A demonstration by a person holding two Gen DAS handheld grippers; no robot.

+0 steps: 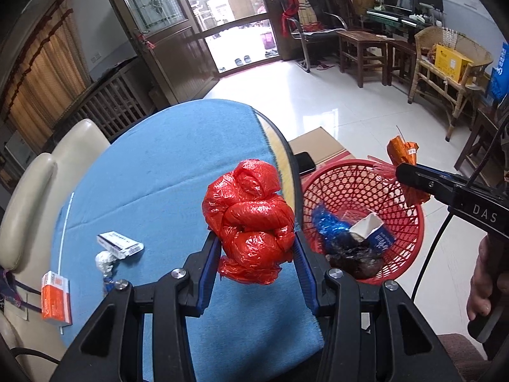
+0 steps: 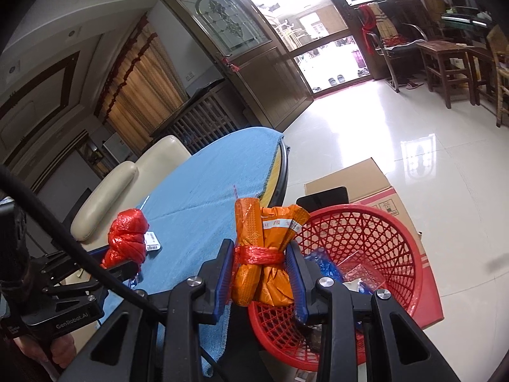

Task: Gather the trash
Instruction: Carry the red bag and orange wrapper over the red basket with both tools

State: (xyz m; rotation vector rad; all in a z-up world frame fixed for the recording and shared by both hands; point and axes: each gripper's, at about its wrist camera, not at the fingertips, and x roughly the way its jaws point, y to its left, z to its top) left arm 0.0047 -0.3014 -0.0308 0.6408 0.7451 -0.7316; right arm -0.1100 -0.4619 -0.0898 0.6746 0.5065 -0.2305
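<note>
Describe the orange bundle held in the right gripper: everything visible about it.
The orange crumpled foil-like wrapper bundle is rolled and folded, tied round its middle with a red plastic strip. A white label with print shows near its top. It stands roughly upright, clamped at the tied waist between the blue pads of the right gripper. It hangs in the air over the near rim of the red plastic lattice basket, touching only the pads.

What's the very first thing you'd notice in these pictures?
The bright red knotted plastic bag, pinched in the left tool above the blue tablecloth. Next, the orange wrapper bundle tied with red string, gripped by the right tool at the rim of the red basket beside the table, which already holds some trash.
</note>
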